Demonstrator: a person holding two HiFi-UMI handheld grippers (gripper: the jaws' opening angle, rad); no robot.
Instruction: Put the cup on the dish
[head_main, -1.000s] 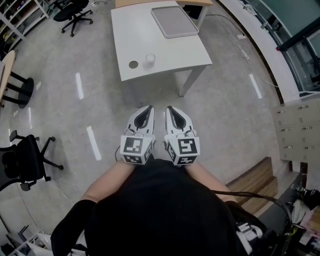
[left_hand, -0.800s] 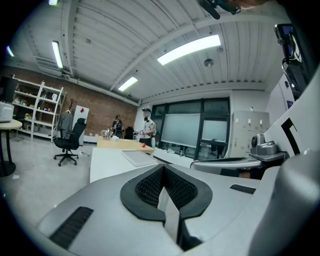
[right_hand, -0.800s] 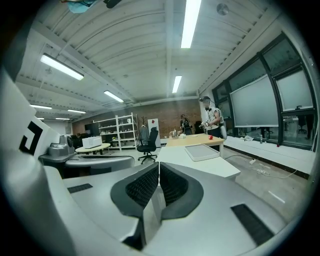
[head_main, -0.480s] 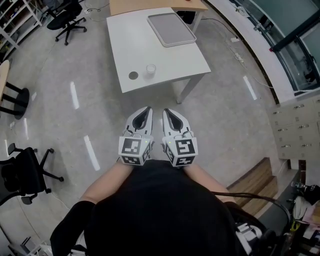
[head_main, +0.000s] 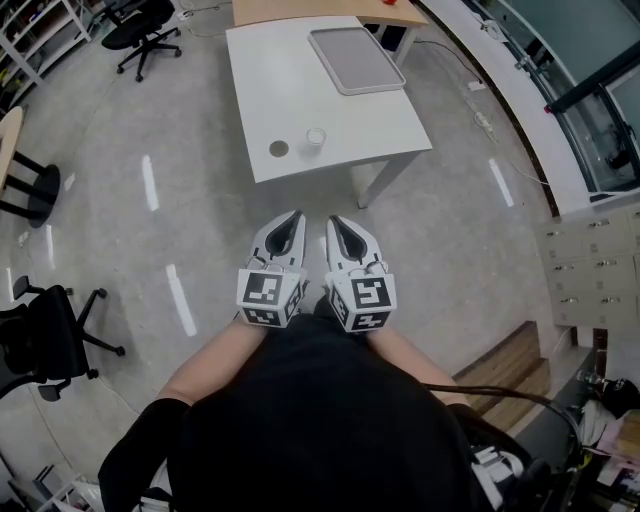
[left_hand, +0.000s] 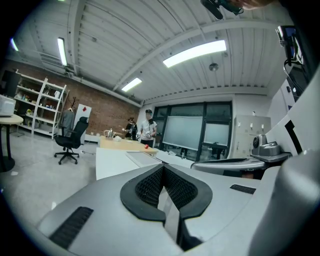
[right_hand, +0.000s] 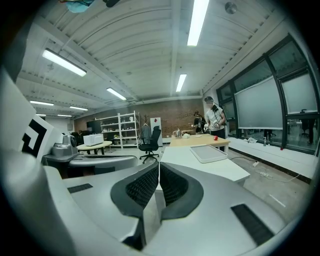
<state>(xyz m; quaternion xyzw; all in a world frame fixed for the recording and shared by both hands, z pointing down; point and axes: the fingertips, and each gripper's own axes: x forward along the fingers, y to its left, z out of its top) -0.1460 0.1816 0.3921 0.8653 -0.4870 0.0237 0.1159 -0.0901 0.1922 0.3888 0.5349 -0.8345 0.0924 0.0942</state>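
In the upper middle of the head view, a small clear glass cup (head_main: 316, 138) stands on the white rectangular bench (head_main: 350, 120), just right of a small round dark dish (head_main: 279, 149) and apart from it. A grey rectangular tray (head_main: 356, 60) lies at the bench's top end. At frame centre, over the floor, the left claw (head_main: 296, 216) and right claw (head_main: 335, 220) sit side by side, both closed on nothing.

Nothing legible: the left gripper (head_main: 296, 216) and right gripper (head_main: 335, 218) carry only black-and-white square markers (head_main: 268, 298) behind their jaws (patterns, not lettering).
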